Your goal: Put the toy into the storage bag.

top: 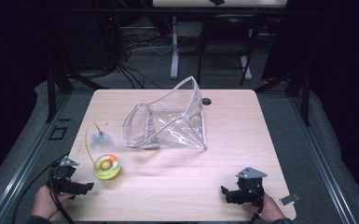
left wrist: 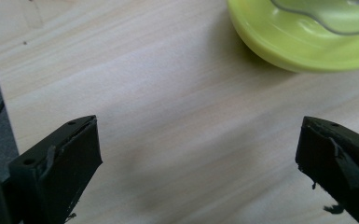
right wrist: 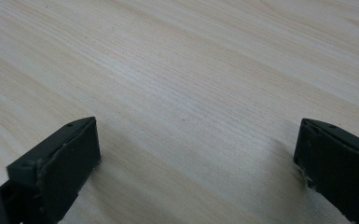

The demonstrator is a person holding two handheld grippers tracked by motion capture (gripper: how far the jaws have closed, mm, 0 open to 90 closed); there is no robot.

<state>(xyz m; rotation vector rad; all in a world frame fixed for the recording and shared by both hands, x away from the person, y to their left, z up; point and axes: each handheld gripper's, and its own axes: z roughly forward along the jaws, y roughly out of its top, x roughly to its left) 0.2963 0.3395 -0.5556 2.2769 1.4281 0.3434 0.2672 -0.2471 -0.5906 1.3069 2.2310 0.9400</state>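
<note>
nearer hand: we hold the left gripper (top: 86,186) just beside the yellow dish (top: 107,167); our right gripper (top: 225,193) sits well apart from it, at the table's (top: 177,184) near right edge.
direction: in the high view the dish lies up and to the right of our left jaws; in the left gripper view the dish (left wrist: 303,42) sits at the top right, ahead of the right jaw, not centred between the two.
dish place: near-left part of the table, in front of the clear bag (top: 168,123), with a yellow cord (top: 89,140) looping up from it to a small clear piece (top: 101,138).
left gripper state: jaws spread wide, only bare wood between them.
right gripper state: jaws spread wide over bare wood, holding nothing.
our judgement: the left hand must swing right and forward to centre the dish.
</note>
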